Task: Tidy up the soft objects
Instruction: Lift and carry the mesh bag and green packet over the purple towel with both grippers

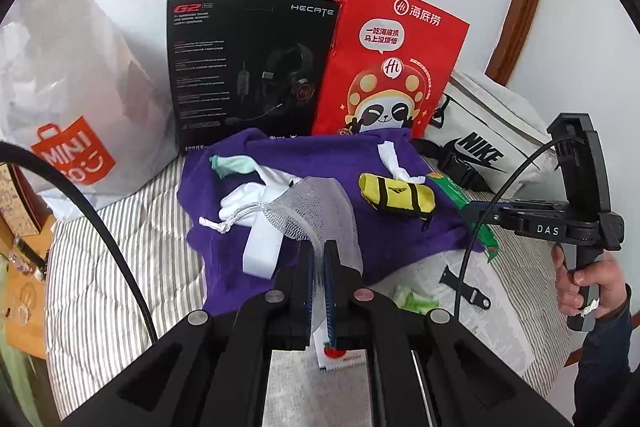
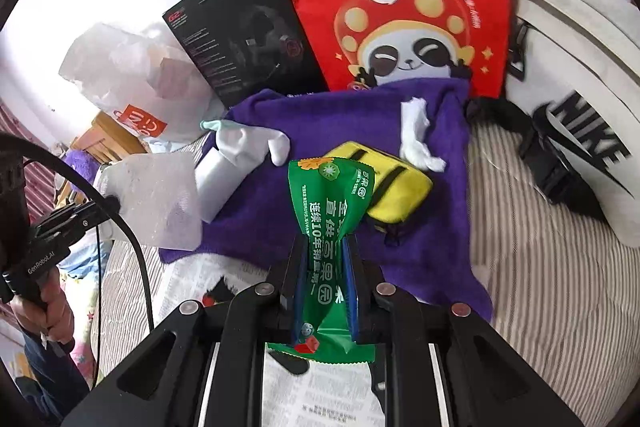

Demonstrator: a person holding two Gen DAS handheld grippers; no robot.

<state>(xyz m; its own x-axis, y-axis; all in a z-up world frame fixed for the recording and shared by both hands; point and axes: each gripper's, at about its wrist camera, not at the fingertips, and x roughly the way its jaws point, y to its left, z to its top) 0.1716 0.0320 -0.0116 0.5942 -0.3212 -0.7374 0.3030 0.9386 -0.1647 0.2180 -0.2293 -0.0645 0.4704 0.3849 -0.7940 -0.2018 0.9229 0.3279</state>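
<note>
A purple towel (image 1: 304,163) (image 2: 352,115) lies on the striped bed. On it are a white sock (image 1: 256,193) (image 2: 248,143), a small yellow pouch (image 1: 398,193) (image 2: 396,187), a white tissue (image 1: 394,161) (image 2: 418,135) and a white strip (image 1: 262,243). My left gripper (image 1: 319,247) is shut on a grey mesh drawstring bag (image 1: 316,205) (image 2: 156,199) and holds it over the towel. My right gripper (image 2: 326,243) is shut on a green snack packet (image 2: 330,211), held above the towel's near edge; the gripper also shows in the left wrist view (image 1: 472,207).
Against the wall stand a white Miniso bag (image 1: 76,99), a black headset box (image 1: 248,67) and a red paper bag (image 1: 384,67). A white Nike waist bag (image 1: 488,135) lies at the right. Newspaper (image 1: 496,311) and a black strap (image 1: 464,287) lie on the striped sheet.
</note>
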